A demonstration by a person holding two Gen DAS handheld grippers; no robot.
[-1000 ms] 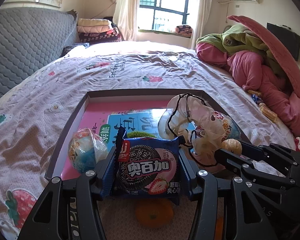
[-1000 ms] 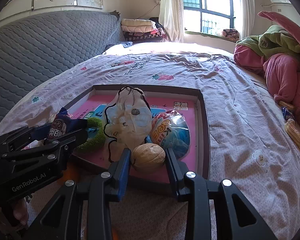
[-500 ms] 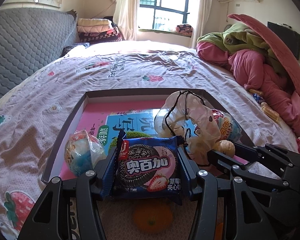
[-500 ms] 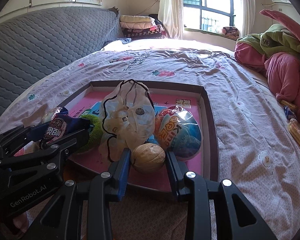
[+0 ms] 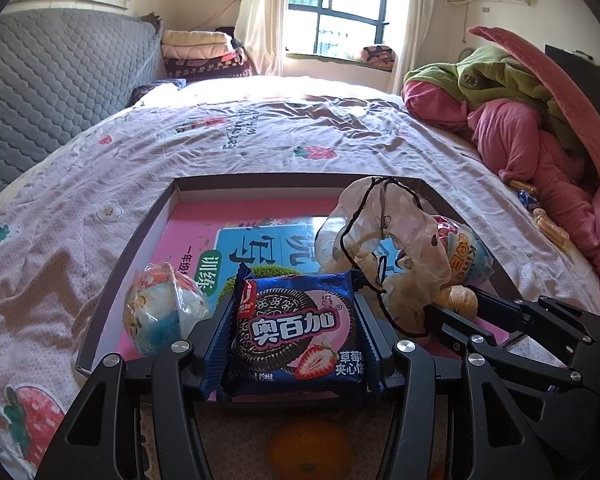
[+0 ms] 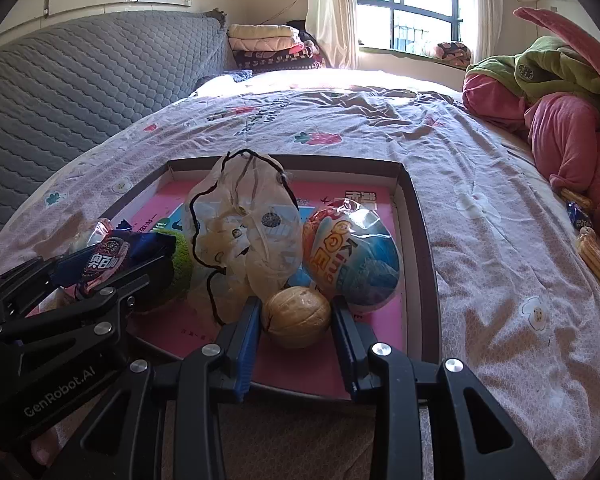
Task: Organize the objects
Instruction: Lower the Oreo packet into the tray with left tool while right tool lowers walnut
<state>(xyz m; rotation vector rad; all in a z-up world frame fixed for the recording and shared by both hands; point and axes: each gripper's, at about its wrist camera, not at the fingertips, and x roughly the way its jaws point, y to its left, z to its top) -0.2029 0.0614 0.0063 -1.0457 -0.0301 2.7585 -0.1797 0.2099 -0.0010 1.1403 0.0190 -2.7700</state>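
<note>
My left gripper (image 5: 293, 320) is shut on a blue strawberry sandwich-cookie packet (image 5: 295, 344), held over the near edge of a shallow dark-rimmed tray (image 5: 147, 232) with a pink floor. My right gripper (image 6: 295, 312) is shut on a tan walnut (image 6: 295, 318) just above the tray's (image 6: 420, 224) near right part. In the tray lie a clear plastic bag with a black drawstring (image 6: 247, 232), a foil-wrapped egg-shaped toy (image 6: 352, 256) behind the walnut, and a second wrapped egg (image 5: 159, 312) at the left. Each gripper shows in the other's view, side by side.
The tray sits on a bed with a strawberry-print sheet (image 5: 259, 132). An orange (image 5: 306, 444) lies below my left gripper. Pink and green bedding (image 5: 540, 128) is piled at the right, with small snacks (image 6: 596, 256) beside it. A grey quilted headboard (image 6: 79, 72) stands at the left.
Both grips are unchanged. The tray sits slightly nearer and lower in the right wrist view, so the walnut now hangs over the pink floor instead of the front rim.
</note>
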